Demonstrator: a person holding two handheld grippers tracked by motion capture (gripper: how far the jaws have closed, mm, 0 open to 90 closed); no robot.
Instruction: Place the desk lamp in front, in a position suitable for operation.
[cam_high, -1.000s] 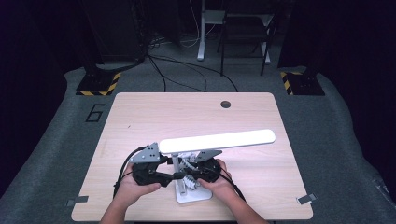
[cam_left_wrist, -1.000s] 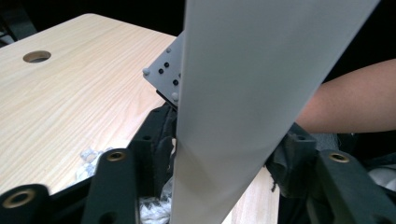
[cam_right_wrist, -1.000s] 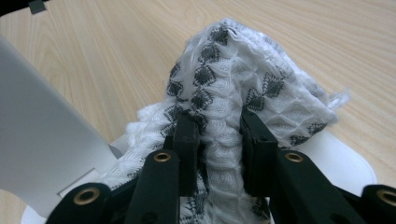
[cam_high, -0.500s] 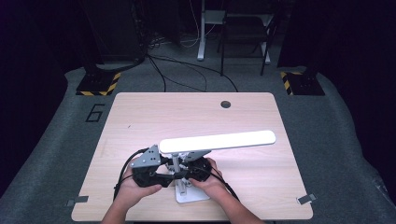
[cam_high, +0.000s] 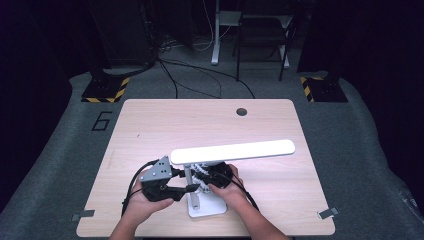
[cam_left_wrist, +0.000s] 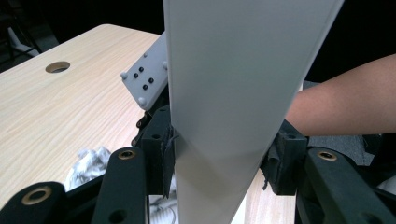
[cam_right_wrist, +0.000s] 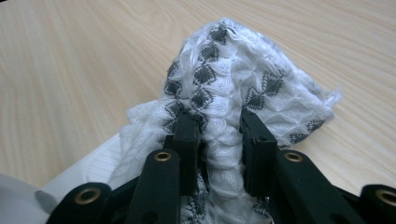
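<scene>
High view: desk lamp (cam_high: 202, 202) is seen near the table's (cam_high: 150, 125) front edge. Left gripper (cam_high: 186, 188) is clamped on the lamp post.

Right gripper view: right gripper (cam_right_wrist: 219, 135) is clenched on patterned cloth (cam_right_wrist: 233, 88), held beside the lamp base.

Left gripper view: the post (cam_left_wrist: 219, 116) is pinched between both pads.

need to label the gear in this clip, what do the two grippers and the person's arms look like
Both grippers, left and right, are black, with two jointed jaws pinned by brass-ringed rivets. The left one carries a grey three-cornered plate studded with small black screws. Black cables trail back from them. The forearms are bare, with no sleeves in view.
</scene>
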